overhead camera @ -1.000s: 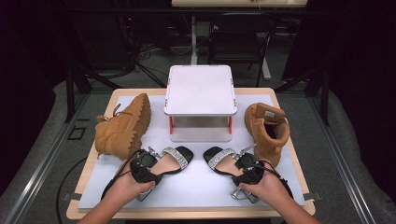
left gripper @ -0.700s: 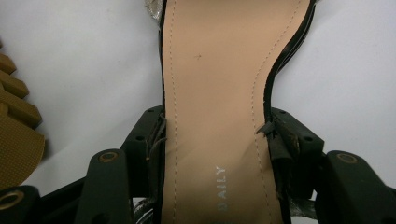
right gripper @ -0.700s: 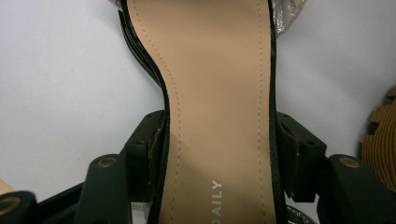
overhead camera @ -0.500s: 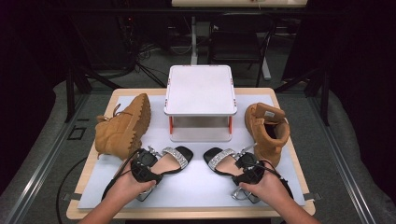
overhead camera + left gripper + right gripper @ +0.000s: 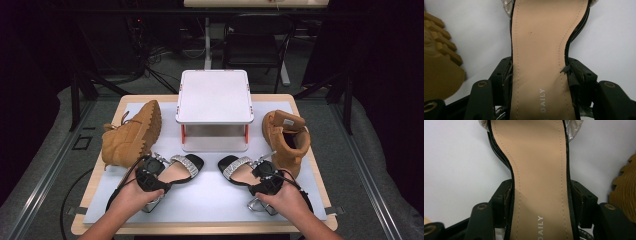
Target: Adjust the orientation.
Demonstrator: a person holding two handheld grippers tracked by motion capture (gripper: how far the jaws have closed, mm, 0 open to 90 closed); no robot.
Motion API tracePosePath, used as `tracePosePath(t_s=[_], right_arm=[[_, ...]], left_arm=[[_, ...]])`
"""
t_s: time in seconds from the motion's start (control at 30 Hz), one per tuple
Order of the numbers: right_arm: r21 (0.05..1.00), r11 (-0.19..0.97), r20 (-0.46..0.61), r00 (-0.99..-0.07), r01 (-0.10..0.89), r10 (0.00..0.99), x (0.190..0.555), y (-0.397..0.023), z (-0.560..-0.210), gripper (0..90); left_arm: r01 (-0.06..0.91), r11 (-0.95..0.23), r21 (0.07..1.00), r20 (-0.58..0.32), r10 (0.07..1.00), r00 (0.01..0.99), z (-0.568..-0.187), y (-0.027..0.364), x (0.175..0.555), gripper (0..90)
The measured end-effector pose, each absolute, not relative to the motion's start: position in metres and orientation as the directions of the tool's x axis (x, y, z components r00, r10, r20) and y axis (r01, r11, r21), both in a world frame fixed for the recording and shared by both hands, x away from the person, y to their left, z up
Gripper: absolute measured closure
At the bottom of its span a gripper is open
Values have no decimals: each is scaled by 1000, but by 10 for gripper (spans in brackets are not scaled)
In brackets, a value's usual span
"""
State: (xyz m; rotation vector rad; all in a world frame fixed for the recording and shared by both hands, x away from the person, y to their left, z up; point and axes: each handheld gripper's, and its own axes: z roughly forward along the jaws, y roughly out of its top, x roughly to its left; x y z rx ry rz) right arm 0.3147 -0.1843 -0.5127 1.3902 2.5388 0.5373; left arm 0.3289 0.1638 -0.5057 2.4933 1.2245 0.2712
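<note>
High view: two sandals [image 5: 182, 169], two boots [image 5: 131, 135].

A light wooden table [image 5: 305, 114] carries a pale grey-white mat [image 5: 210, 197] over most of its top. On the mat stand a white square raised stand with red legs [image 5: 214, 97], two tan lace-up suede boots [image 5: 131, 134] [image 5: 285, 139], the left one tipped on its side, and two black sandals with silver glitter straps [image 5: 177, 169] [image 5: 239, 169].

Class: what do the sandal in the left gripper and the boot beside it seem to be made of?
Sandal: smooth tan insole, probably leather or imitation, with stitched edges; sparkly silver toe band, perhaps rhinestones. Boot: matt tan upper, likely suede or nubuck; ridged sole, apparently rubber.
</note>
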Motion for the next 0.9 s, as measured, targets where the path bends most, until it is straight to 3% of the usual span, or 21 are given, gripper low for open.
tracePosePath(t_s=[0.9], right_arm=[[448, 384, -3, -428, 808, 904, 365, -159, -509, 416]], left_arm=[[734, -509, 449, 43, 833, 551, -507, 124, 370, 424]])
